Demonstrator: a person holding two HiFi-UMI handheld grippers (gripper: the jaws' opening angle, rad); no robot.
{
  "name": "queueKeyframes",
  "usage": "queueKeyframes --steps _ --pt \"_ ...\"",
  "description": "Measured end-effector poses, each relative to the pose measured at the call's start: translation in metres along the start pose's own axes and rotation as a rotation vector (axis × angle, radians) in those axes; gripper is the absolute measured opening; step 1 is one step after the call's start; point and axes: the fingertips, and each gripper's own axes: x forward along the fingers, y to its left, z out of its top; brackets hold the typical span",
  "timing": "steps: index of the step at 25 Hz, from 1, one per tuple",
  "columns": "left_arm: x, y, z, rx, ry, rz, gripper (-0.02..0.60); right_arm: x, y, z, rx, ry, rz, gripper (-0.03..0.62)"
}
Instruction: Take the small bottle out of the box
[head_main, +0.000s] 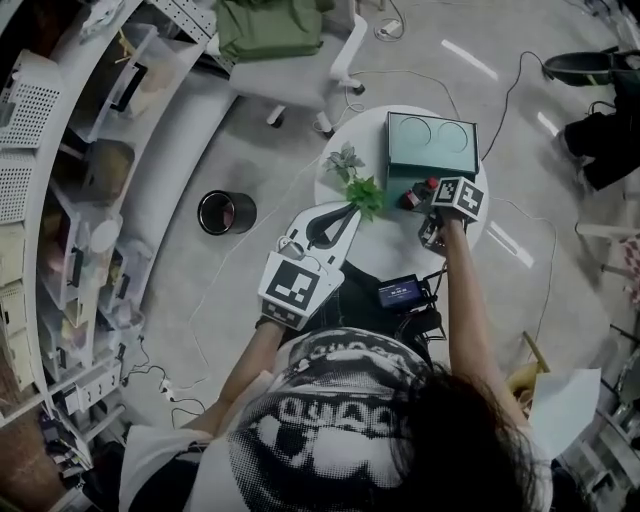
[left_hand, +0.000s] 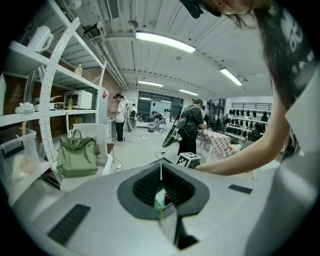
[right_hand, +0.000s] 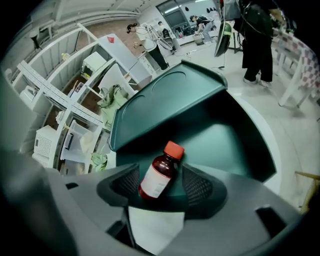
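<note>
A small brown bottle (right_hand: 159, 174) with a red cap and white label leans between the jaws of my right gripper (right_hand: 161, 179), just in front of the dark green box (right_hand: 170, 102), whose lid stands raised. The jaws stand wide and the right pad (right_hand: 198, 187) is clear of the glass, so this gripper is open. From the head view the bottle (head_main: 416, 197) is at the box's (head_main: 432, 140) near side on the round white table (head_main: 385, 245), under my right gripper (head_main: 425, 202). My left gripper (head_main: 348, 210) hovers shut and empty by the plant, its tips (left_hand: 160, 172) together.
A small green plant (head_main: 358, 182) sits on the table left of the bottle. A black bucket (head_main: 227, 212) stands on the floor to the left, shelves (head_main: 90, 200) beyond it. A chair holding a green bag (head_main: 268, 28) is behind the table. Cables cross the floor.
</note>
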Motion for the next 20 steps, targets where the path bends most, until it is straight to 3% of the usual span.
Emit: queueKeyframes --steps 6,11,15,20 --pt "0.012 0.016 0.004 0.028 0.011 -0.075 0.017 0.009 0.005 -0.002 0.058 0.021 -0.041 0.279" --pt "0.025 0.029 0.01 0.032 0.015 -0.146 0.017 0.018 0.002 -0.003 0.065 0.044 -0.161 0.285" --pt "0.032 0.048 0.01 0.039 0.012 -0.168 0.017 0.023 0.001 -0.006 0.055 0.067 -0.248 0.287" --pt "0.04 0.072 0.015 0.033 -0.001 -0.178 0.017 0.025 -0.006 -0.004 0.081 0.07 -0.28 0.262"
